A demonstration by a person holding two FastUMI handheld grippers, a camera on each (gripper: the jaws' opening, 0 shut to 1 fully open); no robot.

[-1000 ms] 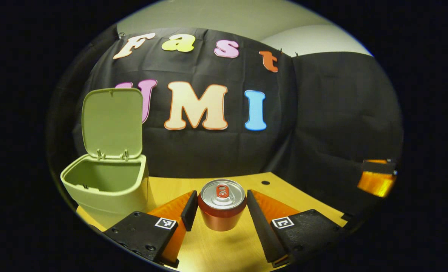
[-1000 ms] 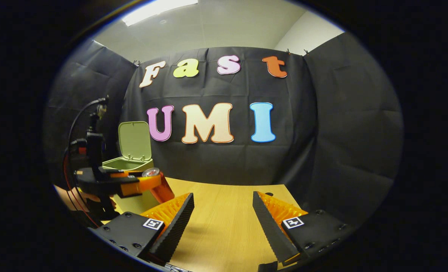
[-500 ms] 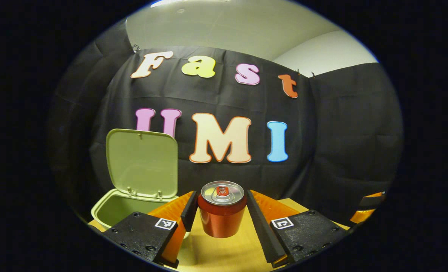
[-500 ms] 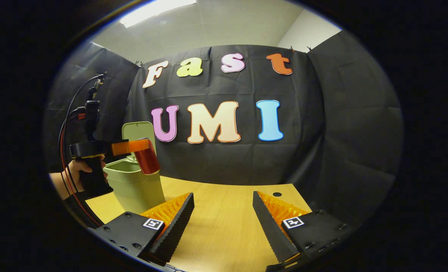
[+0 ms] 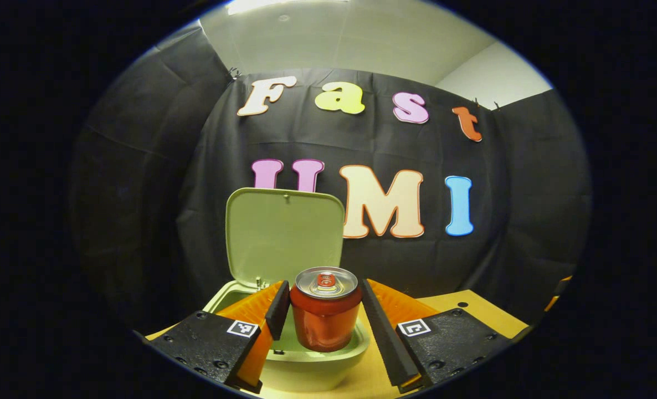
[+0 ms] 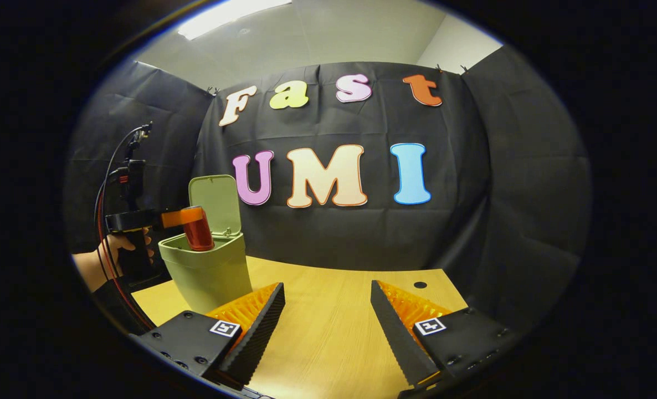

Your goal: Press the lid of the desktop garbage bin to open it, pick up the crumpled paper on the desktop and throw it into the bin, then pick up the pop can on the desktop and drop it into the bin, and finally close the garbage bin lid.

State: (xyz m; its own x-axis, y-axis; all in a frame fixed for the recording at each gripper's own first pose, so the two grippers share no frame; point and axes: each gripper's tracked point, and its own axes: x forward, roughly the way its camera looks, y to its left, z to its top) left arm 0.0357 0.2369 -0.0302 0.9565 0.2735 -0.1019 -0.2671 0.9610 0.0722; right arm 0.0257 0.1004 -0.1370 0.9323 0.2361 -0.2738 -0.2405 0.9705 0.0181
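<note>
A red pop can (image 5: 325, 316) with a silver top hangs upright between the fingers of my left gripper (image 5: 324, 313), which is shut on it. Right under it stands the pale green garbage bin (image 5: 301, 366), its lid (image 5: 284, 235) raised upright behind the opening. In the right gripper view the same can (image 6: 198, 235) is held just over the bin (image 6: 209, 271) by the left gripper (image 6: 181, 217), with a person's hand (image 6: 104, 252) on its handle. My right gripper (image 6: 327, 316) stands open low over the wooden table (image 6: 328, 332), nothing between its fingers. The bin's inside is hidden.
The bin stands near the table's left side in the right gripper view. A small round dark hole (image 6: 420, 285) marks the tabletop at the back right. The black cloth wall closes off the back and both sides.
My left gripper has carried the can up and to the left, from beside the bin to right over its opening. The right gripper has barely moved.
</note>
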